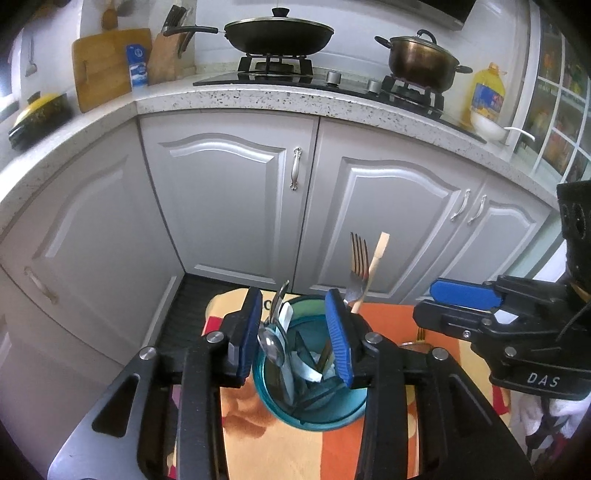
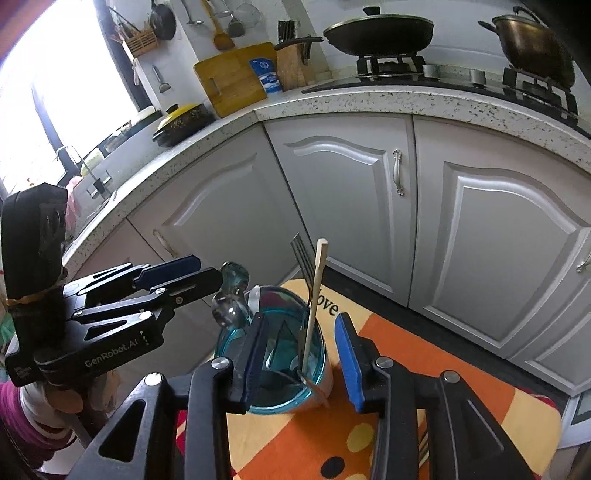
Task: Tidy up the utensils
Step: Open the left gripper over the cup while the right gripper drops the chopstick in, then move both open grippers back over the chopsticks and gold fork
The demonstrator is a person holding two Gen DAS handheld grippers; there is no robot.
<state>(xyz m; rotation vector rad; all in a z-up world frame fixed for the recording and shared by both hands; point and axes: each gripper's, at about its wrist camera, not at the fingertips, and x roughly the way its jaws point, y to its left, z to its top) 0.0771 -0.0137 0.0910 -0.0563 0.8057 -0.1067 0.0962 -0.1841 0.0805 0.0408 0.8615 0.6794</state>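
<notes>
A teal glass holder (image 1: 314,410) stands on an orange patterned cloth (image 1: 280,454). It holds a fork (image 1: 358,266), a wooden stick (image 1: 376,258), metal spoons (image 1: 271,343) and a white utensil. My left gripper (image 1: 295,334) is open just above the holder's rim, its pads on either side of the utensils, gripping nothing. My right gripper (image 2: 303,354) is open and empty beside the holder (image 2: 273,373); its left pad overlaps the rim. The fork (image 2: 301,254), stick (image 2: 319,280) and spoons (image 2: 229,295) also show there. Each gripper appears in the other's view.
The small cloth-covered table (image 2: 406,424) stands in front of white cabinet doors (image 1: 229,199). The counter above carries a stove with a wok (image 1: 277,33) and a pot (image 1: 421,59), a cutting board, a knife block and an oil bottle (image 1: 487,92). Another fork (image 2: 424,448) lies under my right gripper.
</notes>
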